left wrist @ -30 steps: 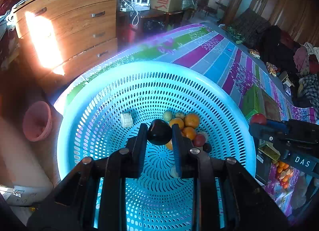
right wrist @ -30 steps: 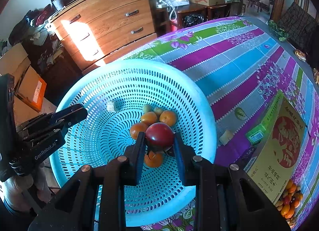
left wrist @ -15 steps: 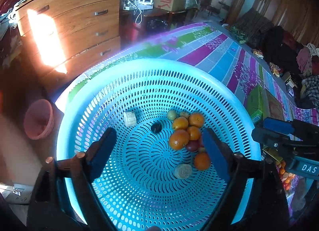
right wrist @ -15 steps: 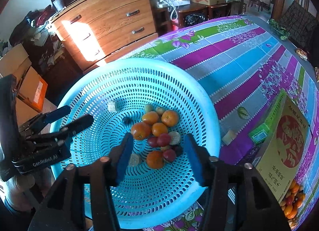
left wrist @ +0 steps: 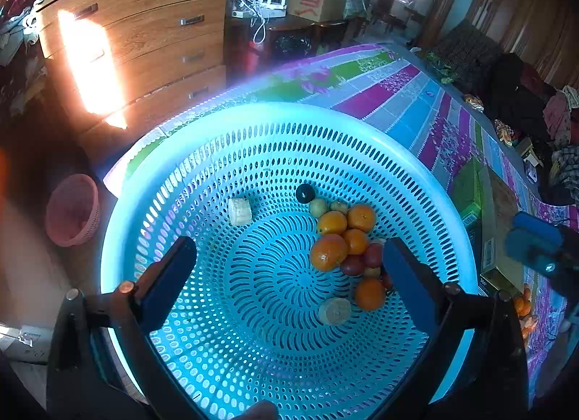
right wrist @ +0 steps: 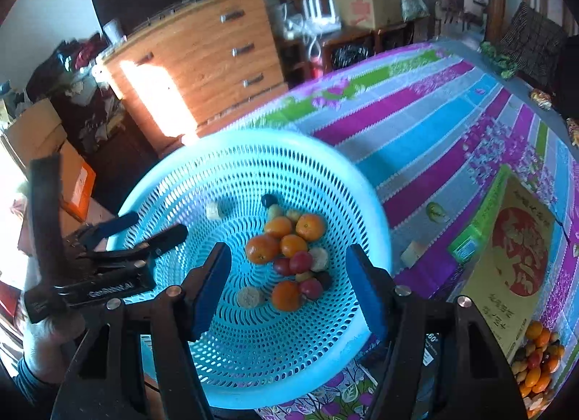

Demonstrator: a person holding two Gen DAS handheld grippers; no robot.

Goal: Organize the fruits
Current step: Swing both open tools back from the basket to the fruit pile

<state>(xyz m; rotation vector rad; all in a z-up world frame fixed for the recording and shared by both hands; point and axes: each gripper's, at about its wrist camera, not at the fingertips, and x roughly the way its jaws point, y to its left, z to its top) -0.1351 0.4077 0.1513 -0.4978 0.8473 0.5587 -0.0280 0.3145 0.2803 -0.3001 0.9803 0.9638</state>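
Note:
A big light-blue perforated basket (left wrist: 289, 112) (right wrist: 253, 137) holds a cluster of oranges (left wrist: 327, 252) (right wrist: 262, 248), red fruits (left wrist: 372, 255) (right wrist: 300, 261), pale cut pieces (left wrist: 239, 210) and a dark round fruit (left wrist: 305, 193) (right wrist: 269, 200) at the cluster's far edge. My left gripper (left wrist: 287, 250) (right wrist: 152, 228) hangs over the basket's near left; its jaws are opening wide, with nothing between them. My right gripper (right wrist: 287, 253) (left wrist: 524, 240) hovers above the fruit cluster. Its jaws are also opening, and no fruit touches the pads.
A yellow and red box (right wrist: 517, 257) with a green side lies right of the basket on the striped tablecloth (right wrist: 416, 123). Loose small fruits (right wrist: 539, 358) pile at its near end. A wooden dresser (left wrist: 144, 40) stands behind, a pink basket (left wrist: 72, 210) on the floor.
Both grippers opened. The left let go of the dark fruit, which rolled to the far side of the cluster. The right released a red fruit into the cluster and lifted slightly.

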